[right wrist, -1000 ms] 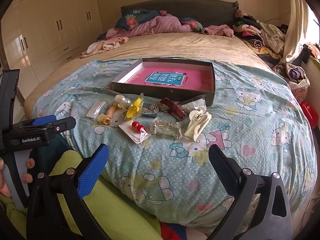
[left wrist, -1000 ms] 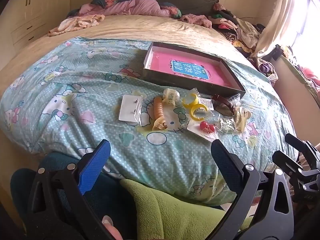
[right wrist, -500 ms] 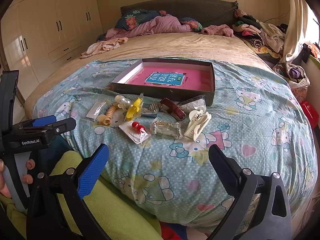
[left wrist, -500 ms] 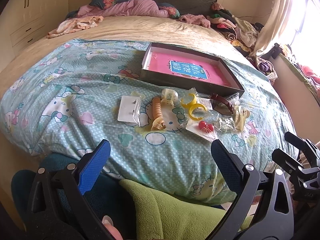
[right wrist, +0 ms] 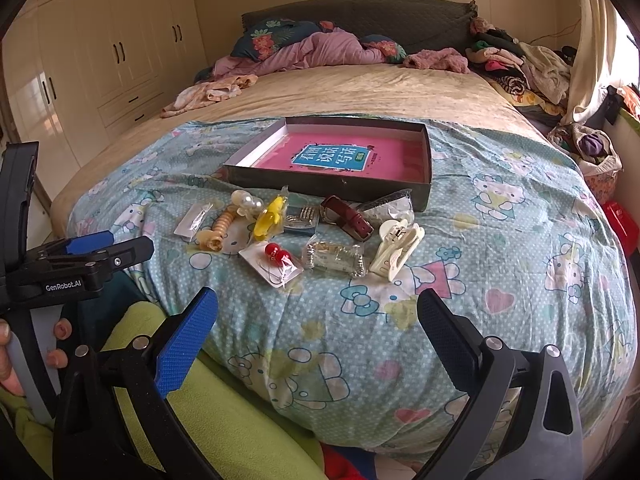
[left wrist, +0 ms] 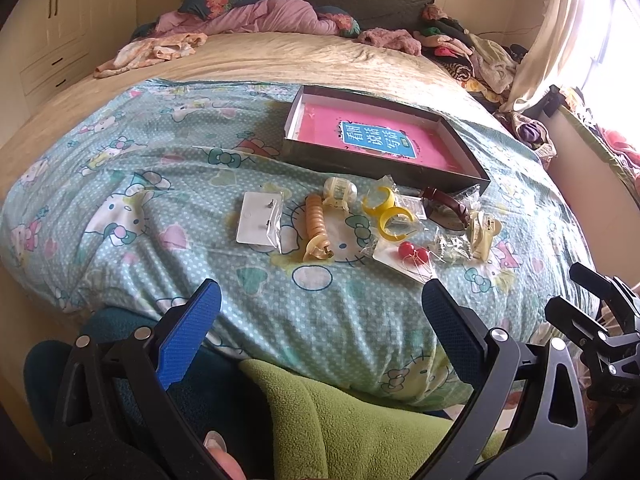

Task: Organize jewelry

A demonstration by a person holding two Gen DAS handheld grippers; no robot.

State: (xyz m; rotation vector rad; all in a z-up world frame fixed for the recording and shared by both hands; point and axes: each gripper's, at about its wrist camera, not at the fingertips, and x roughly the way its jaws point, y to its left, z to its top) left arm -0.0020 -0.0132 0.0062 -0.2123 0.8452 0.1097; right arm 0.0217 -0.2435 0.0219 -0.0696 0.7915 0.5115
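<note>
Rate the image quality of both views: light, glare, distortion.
Left wrist view: the window is blown out at upper right, washing out the curtain; fisheye bends the bed edges; jewelry stays sharp. Right wrist view: light is more even, with only slight glare at the right edge; dark corners, and sheen on the wardrobe.

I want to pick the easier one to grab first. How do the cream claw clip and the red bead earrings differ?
The cream claw clip lies bare on the bedspread; the red bead earrings sit on a white card inside a clear bag. The clip is bulky and tall; the earrings are small and lie flat. Both rest outside the box.
</note>
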